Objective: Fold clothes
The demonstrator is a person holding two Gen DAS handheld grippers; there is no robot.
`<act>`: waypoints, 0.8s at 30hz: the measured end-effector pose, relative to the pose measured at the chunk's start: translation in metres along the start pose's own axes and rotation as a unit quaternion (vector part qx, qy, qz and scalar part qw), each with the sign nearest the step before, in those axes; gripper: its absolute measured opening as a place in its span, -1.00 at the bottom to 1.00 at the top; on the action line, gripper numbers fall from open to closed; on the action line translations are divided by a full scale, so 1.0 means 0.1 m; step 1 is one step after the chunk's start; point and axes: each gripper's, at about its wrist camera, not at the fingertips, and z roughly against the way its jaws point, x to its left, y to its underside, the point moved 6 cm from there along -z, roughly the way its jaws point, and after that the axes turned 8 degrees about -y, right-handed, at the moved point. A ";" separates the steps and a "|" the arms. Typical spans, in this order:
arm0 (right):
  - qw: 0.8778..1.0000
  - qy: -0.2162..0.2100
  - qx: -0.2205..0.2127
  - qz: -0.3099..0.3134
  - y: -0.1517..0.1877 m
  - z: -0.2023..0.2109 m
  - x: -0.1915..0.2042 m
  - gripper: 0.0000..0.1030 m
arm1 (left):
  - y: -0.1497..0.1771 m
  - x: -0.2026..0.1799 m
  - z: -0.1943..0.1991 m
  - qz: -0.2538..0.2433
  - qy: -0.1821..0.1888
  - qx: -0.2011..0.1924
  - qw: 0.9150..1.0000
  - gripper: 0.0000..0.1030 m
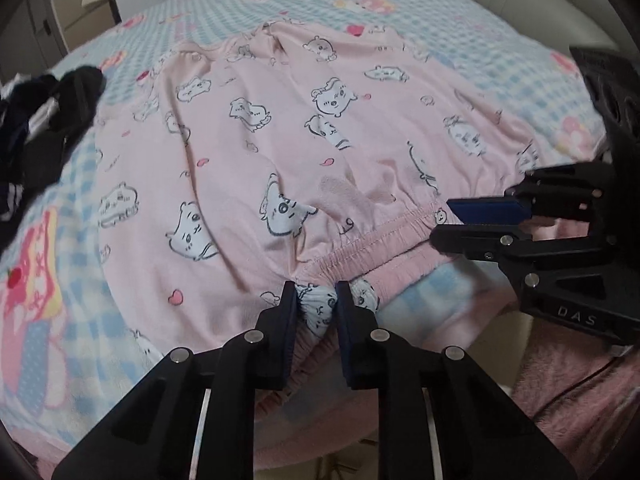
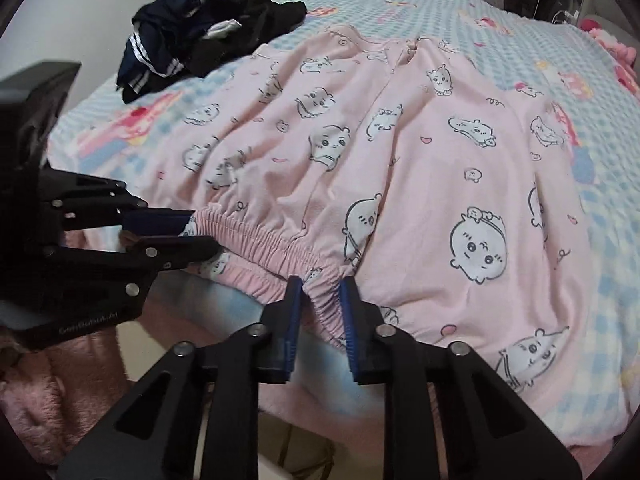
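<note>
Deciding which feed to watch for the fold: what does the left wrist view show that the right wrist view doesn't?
Only the left wrist view shows the left gripper clamping bunched waistband, plus the right gripper's side profile.

Only the right wrist view shows the right gripper gripping the elastic head-on, and the striped garment in the dark clothes pile.

Both show the pink pajama pants spread on the checkered blanket, each gripper holding the waistband.
</note>
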 end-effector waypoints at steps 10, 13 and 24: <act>0.999 -0.038 0.004 -0.025 0.04 0.22 0.04 -0.73 | 0.05 0.03 0.30 -0.010 0.053 -0.017 0.998 -0.64; 0.998 -0.033 0.024 -0.053 0.14 0.08 -0.05 -0.70 | 0.11 -0.04 0.13 -0.008 0.060 0.025 0.998 -0.39; 0.997 -0.032 -0.043 -0.052 -0.24 0.34 -0.03 -0.27 | -0.01 0.67 0.31 0.150 0.094 -0.010 0.984 -0.24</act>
